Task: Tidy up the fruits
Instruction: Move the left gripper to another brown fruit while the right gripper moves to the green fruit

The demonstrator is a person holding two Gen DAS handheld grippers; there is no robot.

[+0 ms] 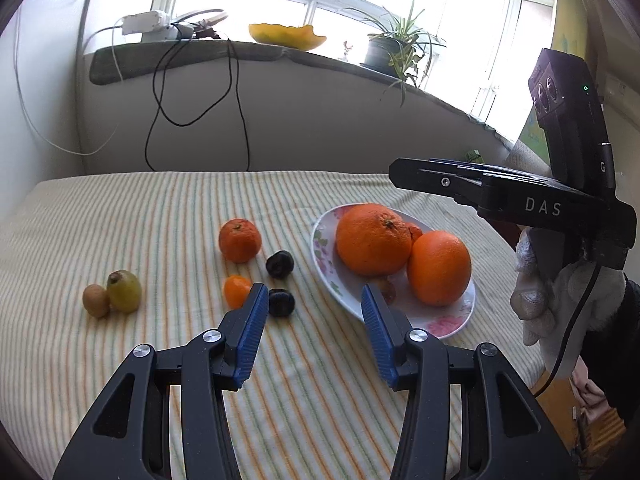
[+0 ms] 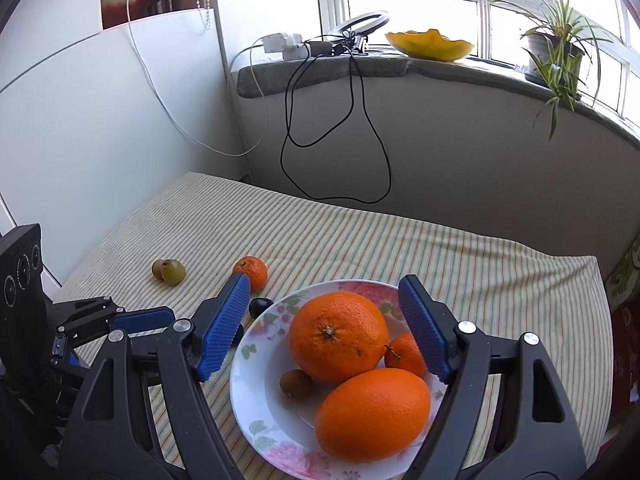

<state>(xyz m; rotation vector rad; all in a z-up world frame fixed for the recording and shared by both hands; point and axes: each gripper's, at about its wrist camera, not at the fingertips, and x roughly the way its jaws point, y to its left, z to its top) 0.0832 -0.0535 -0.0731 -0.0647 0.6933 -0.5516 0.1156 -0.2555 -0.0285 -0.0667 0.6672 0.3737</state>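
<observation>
A flowered white plate [image 2: 248,364] holds two big oranges [image 2: 338,336] [image 2: 372,414], a small tangerine [image 2: 404,354] and a small brown fruit [image 2: 296,384]. My right gripper [image 2: 324,282] hovers open above that plate [image 1: 448,326], touching nothing. On the striped cloth to the left lie a tangerine [image 1: 240,240], two dark plums [image 1: 280,264] [image 1: 281,302], a little orange fruit [image 1: 236,290], a green fruit [image 1: 124,291] and a brown one [image 1: 96,300]. My left gripper [image 1: 314,294] is open and empty, above the cloth between the near plum and the plate.
A gloved hand [image 1: 560,304] holds the right gripper [image 1: 396,174] over the plate's far side. Behind the table, a sill carries a yellow bowl [image 2: 430,46], a potted plant [image 2: 556,52] and chargers, with black cables [image 2: 352,120] hanging down the wall.
</observation>
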